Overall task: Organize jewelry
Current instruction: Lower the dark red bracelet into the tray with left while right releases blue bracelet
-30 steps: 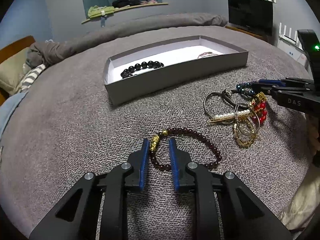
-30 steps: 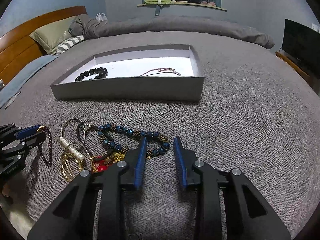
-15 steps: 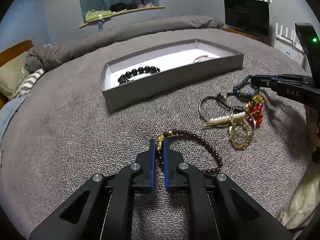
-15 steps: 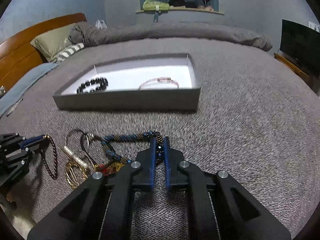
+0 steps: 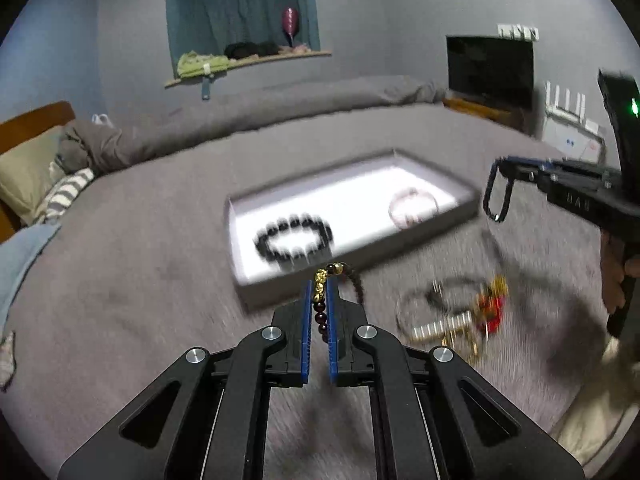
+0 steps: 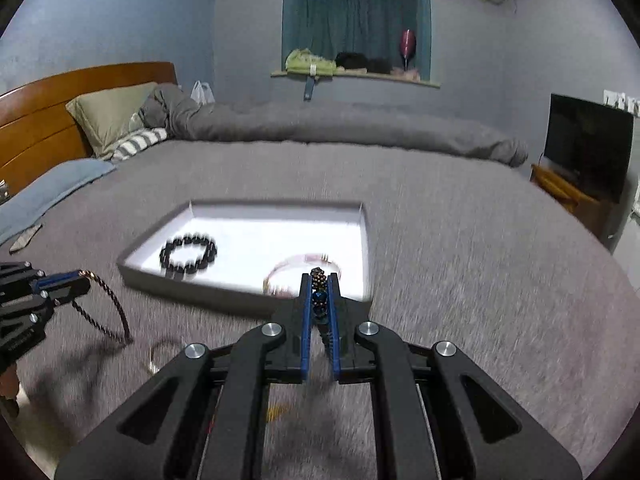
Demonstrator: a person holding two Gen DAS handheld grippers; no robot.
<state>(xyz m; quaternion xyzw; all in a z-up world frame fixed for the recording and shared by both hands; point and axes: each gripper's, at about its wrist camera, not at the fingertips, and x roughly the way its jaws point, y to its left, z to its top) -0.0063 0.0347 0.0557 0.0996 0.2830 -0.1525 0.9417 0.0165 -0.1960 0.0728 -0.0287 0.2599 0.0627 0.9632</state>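
My left gripper is shut on a dark red bead bracelet with gold beads, which hangs above the grey bedspread. My right gripper is shut on a blue bead bracelet, also lifted off the bed. In the left wrist view the right gripper shows at the right, the blue bracelet dangling from it. In the right wrist view the left gripper shows at the left, the dark red bracelet hanging below. The grey shallow box holds a black bead bracelet and a thin pink one.
A blurred heap of rings, pearls, gold and red jewelry lies on the bedspread right of the left gripper. A rolled duvet, pillows and a wooden headboard lie beyond the box. A dark screen stands at the right.
Both grippers closed on their bracelets and rose from the bedspread. The dark red and blue bracelets now hang in the air; the views tilted up toward the box.
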